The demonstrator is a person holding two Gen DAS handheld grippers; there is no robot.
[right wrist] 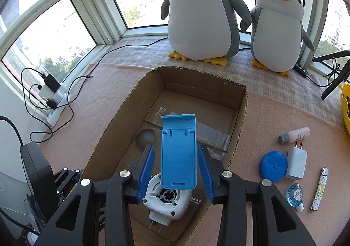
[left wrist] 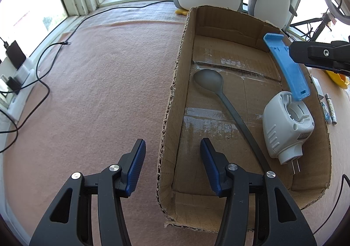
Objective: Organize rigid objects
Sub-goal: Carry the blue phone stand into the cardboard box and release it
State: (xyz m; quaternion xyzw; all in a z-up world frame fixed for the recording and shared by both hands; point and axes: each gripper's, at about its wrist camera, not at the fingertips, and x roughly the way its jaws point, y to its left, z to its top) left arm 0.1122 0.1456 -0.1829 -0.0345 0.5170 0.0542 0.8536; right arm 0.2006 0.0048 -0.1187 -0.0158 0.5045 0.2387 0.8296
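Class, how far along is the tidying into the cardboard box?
Done: spoon and white plug-in device lie in the box. In hand: blue stand stands between the open right tongs, resting on that device. Left: bottle, charger, round blue case, lighter outside.

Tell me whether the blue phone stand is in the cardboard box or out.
In. The blue phone stand leans tilted inside the cardboard box, its lower end on the white plug-in device.

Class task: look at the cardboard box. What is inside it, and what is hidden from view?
Inside the cardboard box: a grey spoon, a white plug-in device and a blue phone stand leaning on it. The spoon's handle end is hidden.
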